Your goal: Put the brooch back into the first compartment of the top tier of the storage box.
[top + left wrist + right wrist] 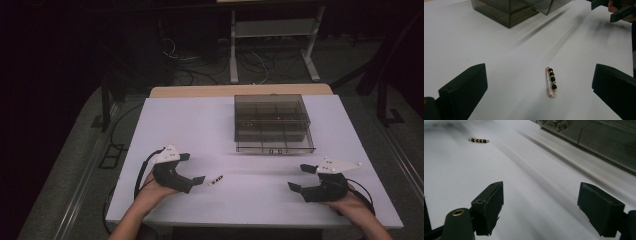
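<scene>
A short gold chain strung with black beads (216, 180) lies flat on the white table (200, 125). My left gripper (192, 168) stands open just left of it, held in a hand at the front left. In the left gripper view the beaded chain (551, 81) rests between the two spread black jaws of the left gripper (540, 75), touching neither. My right gripper (298, 177) is open at the front right, low over the table, with nothing between its jaws. From the right gripper (541, 195) the chain (479, 140) lies far off at the upper left.
A smoky see-through box (272, 122) with several compartments sits at the back right of the table; its corner (509, 12) and long side (599, 142) show in the gripper views. Cables and a white frame (272, 30) stand on the floor beyond the table.
</scene>
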